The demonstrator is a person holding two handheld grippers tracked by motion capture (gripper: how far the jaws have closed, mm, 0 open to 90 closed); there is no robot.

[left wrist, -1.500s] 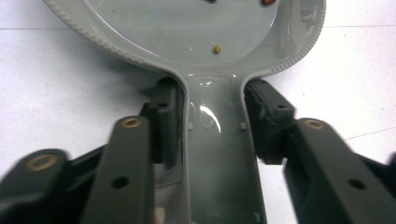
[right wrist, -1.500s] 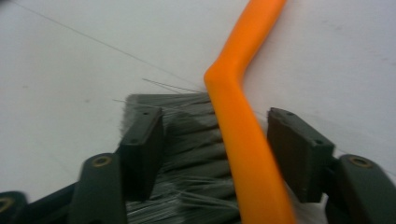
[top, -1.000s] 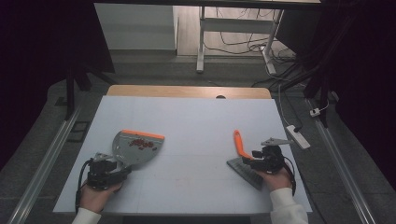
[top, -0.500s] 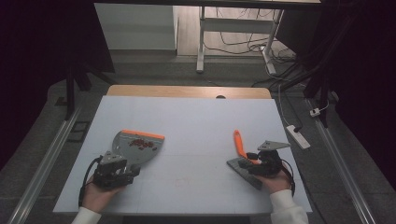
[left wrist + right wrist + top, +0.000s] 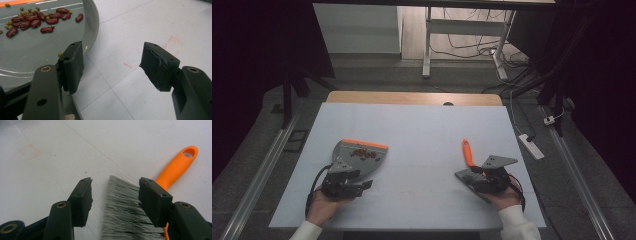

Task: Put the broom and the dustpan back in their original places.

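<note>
A grey dustpan (image 5: pixel 357 155) with an orange front lip lies on the left half of the white bench (image 5: pixel 422 130). In the left gripper view a scatter of dark red kidney beans (image 5: pixel 35 20) and small green beans (image 5: pixel 25 12) rests on the grey dustpan (image 5: pixel 30 47), gathered toward the orange lip. To the right, well apart from the pan, a brush (image 5: pixel 472 165) lies on the bench; its orange handle (image 5: pixel 178 167) points away from the person and its grey bristles (image 5: pixel 125 205) fan toward the near edge.

The left gripper (image 5: pixel 111 66) sits at the near rim of the pan with its jaws wide apart and nothing between them; one jaw overlaps the pan's toothed edge, the other hangs over bare bench. The right gripper (image 5: pixel 115 200) has its jaws open on either side of the bristles, not closed on them. In the high view the person's left hand (image 5: pixel 324 207) and right hand (image 5: pixel 504 197) hold the grippers near the bench's front edge.
</note>
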